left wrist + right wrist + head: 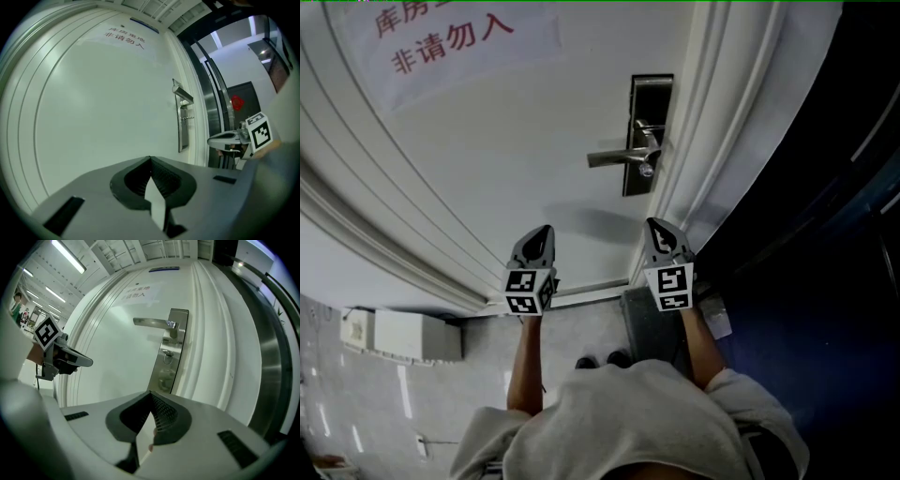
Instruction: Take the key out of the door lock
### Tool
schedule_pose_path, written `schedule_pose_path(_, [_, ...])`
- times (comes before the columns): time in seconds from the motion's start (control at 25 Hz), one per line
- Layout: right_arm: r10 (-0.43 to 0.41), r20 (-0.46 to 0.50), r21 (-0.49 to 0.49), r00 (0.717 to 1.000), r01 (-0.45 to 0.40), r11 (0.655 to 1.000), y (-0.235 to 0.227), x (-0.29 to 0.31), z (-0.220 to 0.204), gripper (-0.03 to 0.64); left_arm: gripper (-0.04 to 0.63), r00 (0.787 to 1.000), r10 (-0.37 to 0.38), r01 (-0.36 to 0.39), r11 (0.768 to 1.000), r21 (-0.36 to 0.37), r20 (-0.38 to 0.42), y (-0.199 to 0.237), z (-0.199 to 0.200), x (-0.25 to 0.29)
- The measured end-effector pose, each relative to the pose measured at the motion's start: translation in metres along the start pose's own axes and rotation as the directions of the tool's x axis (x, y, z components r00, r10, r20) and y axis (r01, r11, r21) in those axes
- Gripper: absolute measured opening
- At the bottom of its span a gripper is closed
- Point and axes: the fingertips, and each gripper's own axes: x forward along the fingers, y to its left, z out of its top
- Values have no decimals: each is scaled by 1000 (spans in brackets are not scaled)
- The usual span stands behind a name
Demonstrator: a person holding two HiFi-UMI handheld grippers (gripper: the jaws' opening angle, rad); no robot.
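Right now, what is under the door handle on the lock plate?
Under the handle, the key sticks out of the lock plate. Lower down is a rounded fitting, too blurred to identify. The key's blade is hidden inside the lock.

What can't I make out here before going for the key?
Key: tiny in the right gripper view; only its ring shows, the rest lost in the lock plate.
Head view: key is a mere glint under the handle.
Left gripper view: lock plate seen edge-on, so the keyhole is hidden.
Sign: cut off by the head view's top edge.
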Motion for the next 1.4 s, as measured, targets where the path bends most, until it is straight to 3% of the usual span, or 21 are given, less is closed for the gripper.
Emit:
schedule_pose_path(0.52, [-14, 93, -186, 996, 32, 982, -22, 8, 64, 23, 17, 1000, -27, 27, 1000, -2, 5, -5, 4, -10])
schedule_pose_path(0.72, [-6, 96, -371, 995, 41, 928, -23, 12, 81, 23, 17, 1000, -27, 27, 1000, -11, 8, -2, 2, -15])
schedule_pose_path(0.8, [-14, 91, -472, 996, 55, 880, -23, 13, 86, 23, 17, 1000, -30, 30, 999, -13, 10, -4, 2, -16])
schedule_pose_path(0.92, [-29, 73, -626, 997, 68, 777, -20, 16, 85, 23, 17, 999, -34, 34, 999, -15, 6, -5, -1, -17])
schedule_pose_path(1.16, [-109, 36, -871, 993, 85, 485, -21, 22, 76, 23, 17, 999, -39, 39, 999, -22, -5, -5, -7, -21])
schedule_pose_path(1.24, [-123, 33, -909, 992, 81, 410, -23, 23, 73, 23, 17, 999, -42, 41, 999, -22, -7, -5, -7, -22])
schedule_pose_path(1.32, [-132, 28, -927, 991, 75, 367, -25, 24, 71, 23, 17, 999, -42, 42, 999, -23, -8, -5, -7, -22])
schedule_pose_path(1.4, [-134, 16, -929, 991, 64, 366, -27, 25, 69, 25, 17, 999, -44, 44, 999, -25, -8, -5, -7, -22])
